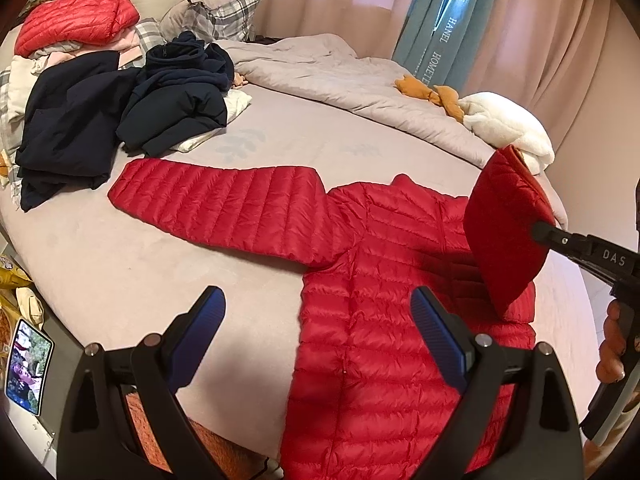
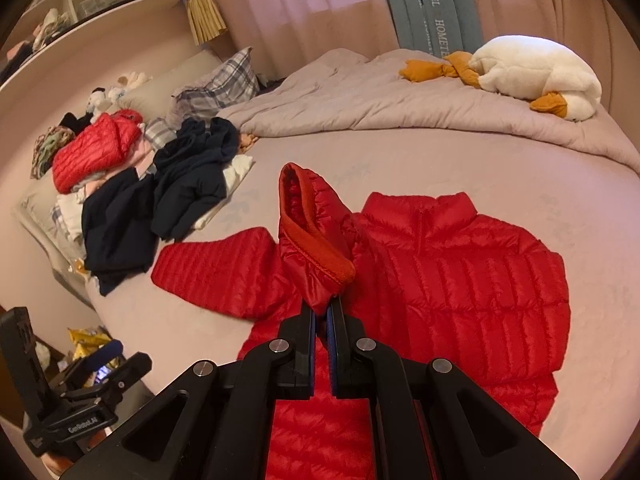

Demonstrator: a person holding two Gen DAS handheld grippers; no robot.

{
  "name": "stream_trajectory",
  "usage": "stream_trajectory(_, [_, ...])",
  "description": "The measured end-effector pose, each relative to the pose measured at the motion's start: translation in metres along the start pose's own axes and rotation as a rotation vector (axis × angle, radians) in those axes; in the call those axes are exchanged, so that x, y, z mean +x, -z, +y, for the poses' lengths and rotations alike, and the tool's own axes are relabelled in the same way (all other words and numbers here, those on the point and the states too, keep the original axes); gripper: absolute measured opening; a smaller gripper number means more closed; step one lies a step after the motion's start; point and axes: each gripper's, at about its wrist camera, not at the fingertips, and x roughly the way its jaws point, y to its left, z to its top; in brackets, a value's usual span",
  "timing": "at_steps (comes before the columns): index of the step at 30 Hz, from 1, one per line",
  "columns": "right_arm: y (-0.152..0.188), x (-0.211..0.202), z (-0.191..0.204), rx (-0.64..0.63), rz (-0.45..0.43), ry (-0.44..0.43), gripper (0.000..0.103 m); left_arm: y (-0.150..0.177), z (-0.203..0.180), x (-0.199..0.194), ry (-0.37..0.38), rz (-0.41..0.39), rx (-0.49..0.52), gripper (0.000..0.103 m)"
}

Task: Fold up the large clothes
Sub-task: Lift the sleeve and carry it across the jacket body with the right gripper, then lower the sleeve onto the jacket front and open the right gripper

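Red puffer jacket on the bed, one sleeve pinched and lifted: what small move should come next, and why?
Probably lay the sleeve across the chest of the jacket and release: the right gripper holds its cuff above the body, while the other sleeve lies spread and the left gripper is open.

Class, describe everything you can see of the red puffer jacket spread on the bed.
The red puffer jacket is glossy and quilted in narrow horizontal channels, with a stand-up collar and centre zip. It lies flat on the bed, one sleeve stretched sideways. The right gripper is shut on the other sleeve's cuff, lifting it over the body.
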Motion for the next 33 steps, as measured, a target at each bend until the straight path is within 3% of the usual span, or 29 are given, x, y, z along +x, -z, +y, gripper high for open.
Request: stream_trajectory(33, [0.024,0.038,0.008,0.035,0.101,0.004,0.006,0.004,0.001,0.010,-0.010,0.022,0.013,0.094])
